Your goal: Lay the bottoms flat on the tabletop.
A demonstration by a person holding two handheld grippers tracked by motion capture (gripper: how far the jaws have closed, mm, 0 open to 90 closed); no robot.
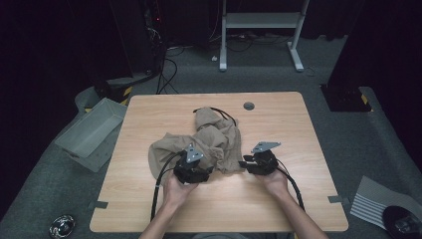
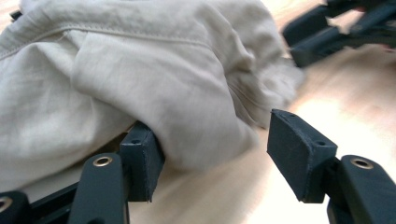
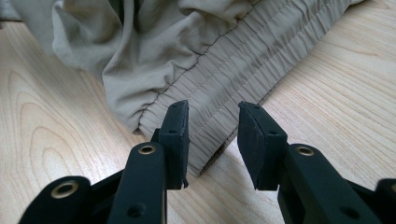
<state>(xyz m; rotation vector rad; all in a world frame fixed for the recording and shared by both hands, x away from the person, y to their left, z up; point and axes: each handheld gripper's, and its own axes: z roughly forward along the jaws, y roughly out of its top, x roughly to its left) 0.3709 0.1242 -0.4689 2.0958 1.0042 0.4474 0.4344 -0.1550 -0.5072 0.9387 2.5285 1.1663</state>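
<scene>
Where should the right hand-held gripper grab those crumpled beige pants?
Probably the gathered elastic waistband of the beige pants. It lies flat on the table with its corner sticking out just ahead of the right hand-held gripper, whose jaws stand apart around that edge. Coming in low from the pants' right side, it could pinch the corner without bunching loose cloth.

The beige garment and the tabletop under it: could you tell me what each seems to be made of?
The beige garment looks like thin woven cloth, perhaps cotton or a blend: matte, softly creased, stitched seams, and a gathered elastic-looking band. The tabletop looks like light wood or wood-pattern laminate: smooth, with grain lines and a faint sheen; which of the two I cannot tell.
</scene>
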